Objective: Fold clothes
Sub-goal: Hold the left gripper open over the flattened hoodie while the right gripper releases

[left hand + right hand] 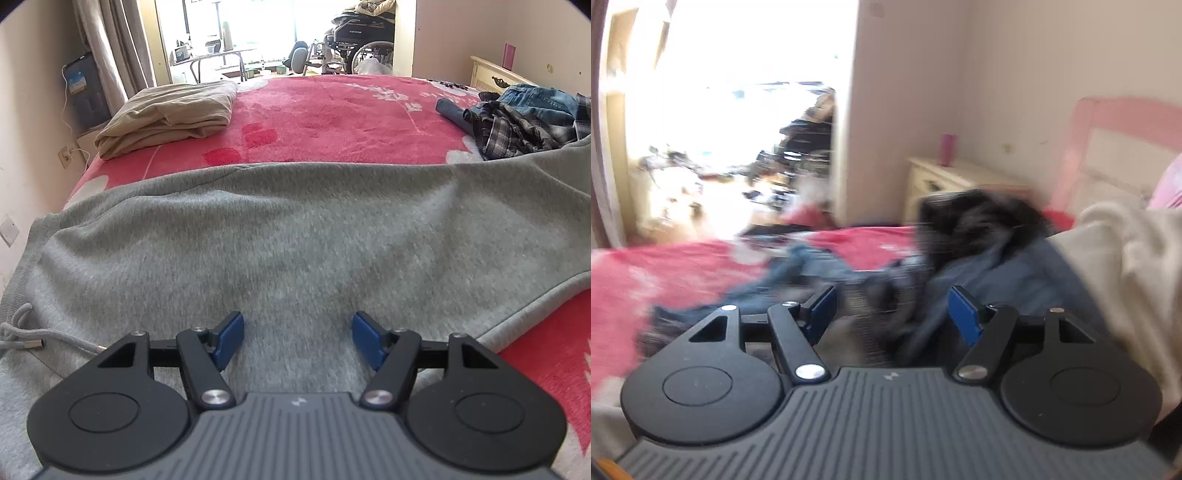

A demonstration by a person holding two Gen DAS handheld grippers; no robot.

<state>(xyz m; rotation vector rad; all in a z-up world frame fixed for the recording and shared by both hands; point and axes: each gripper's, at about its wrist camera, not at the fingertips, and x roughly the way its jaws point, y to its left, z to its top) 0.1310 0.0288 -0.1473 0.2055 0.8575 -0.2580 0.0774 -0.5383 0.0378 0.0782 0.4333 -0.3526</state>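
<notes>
Red bed blanket is spread beneath all items. Left hand-held gripper is positioned released above the grey sweatpants, which are laid flat across the near blanket. Right hand-held gripper is seen released, nothing clamped, over blurred denim garments. Folded beige cloth is placed far left

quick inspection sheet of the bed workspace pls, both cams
surface: red blanket covers the bed
job's things: grey sweatpants spread flat; beige garment folded at far left
clutter: plaid shirt and jeans heaped at far right
grippers: left gripper open over the sweatpants; right gripper open, nothing between its fingers, view blurred
cables: white cable down the left wall to a socket; grey drawstring
surroundings: wheelchair beyond the doorway; cream nightstand
</notes>
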